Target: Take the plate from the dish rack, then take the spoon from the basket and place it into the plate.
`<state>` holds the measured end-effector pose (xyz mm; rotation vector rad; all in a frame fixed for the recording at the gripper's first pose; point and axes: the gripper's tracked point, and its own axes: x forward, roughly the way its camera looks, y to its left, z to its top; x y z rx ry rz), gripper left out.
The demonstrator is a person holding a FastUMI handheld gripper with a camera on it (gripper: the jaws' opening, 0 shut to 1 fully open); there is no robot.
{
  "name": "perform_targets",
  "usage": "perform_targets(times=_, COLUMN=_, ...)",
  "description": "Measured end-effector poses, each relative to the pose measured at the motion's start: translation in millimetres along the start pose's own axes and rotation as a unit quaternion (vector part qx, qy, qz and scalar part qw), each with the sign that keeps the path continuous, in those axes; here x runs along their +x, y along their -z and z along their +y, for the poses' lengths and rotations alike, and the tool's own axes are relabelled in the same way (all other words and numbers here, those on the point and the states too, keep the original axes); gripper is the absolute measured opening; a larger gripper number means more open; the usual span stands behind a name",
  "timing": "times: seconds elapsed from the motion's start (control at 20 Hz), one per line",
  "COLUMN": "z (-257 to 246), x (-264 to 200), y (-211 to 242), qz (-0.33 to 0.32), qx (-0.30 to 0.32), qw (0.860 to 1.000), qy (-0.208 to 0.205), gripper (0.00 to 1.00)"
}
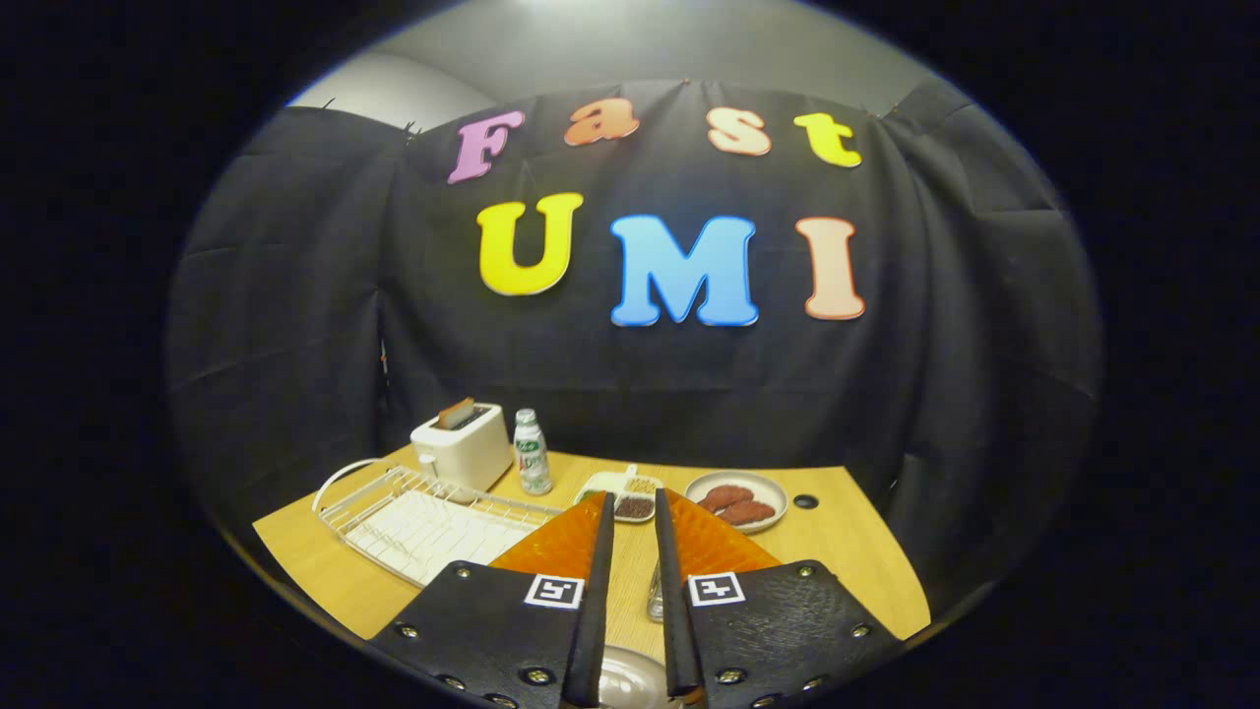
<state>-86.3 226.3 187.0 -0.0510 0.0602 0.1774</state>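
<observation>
My claw (635, 512) is raised above the counter (847, 551), its two fingers nearly parallel with a narrow gap between them, gripping nothing I can see. Low between the finger bases, a pale rounded rim shows, likely the plate (630, 679), lying on the counter beneath the claw. The white wire rack (423, 522) sits toward the counter's left edge, beside my left finger, and looks empty. Just beyond the fingertips is a small white tray (620, 492) with dark contents; to its right, a dish (736, 500) of reddish-brown pieces. A white toaster (461, 448) and a bottle (532, 453) stand near the far edge. I cannot pick out the spoon. Black cloth walls the booth.
</observation>
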Motion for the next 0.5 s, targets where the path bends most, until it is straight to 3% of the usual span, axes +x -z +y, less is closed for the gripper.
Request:
perform_targets(times=0.05, z=-13.0, x=-2.7, y=-17.8, qz=-0.025, qx=0.000, qw=0.999, qy=0.026, gripper=0.24)
perform_targets(times=0.2, z=-28.6, x=-15.9, y=-59.7, qz=-0.078, qx=-0.008, qw=0.995, qy=0.061, gripper=0.96)
perform_targets(times=0.5, z=-33.7, x=-30.5, y=-73.4, qz=-0.094, qx=-0.006, qw=0.993, qy=0.068, gripper=0.96)
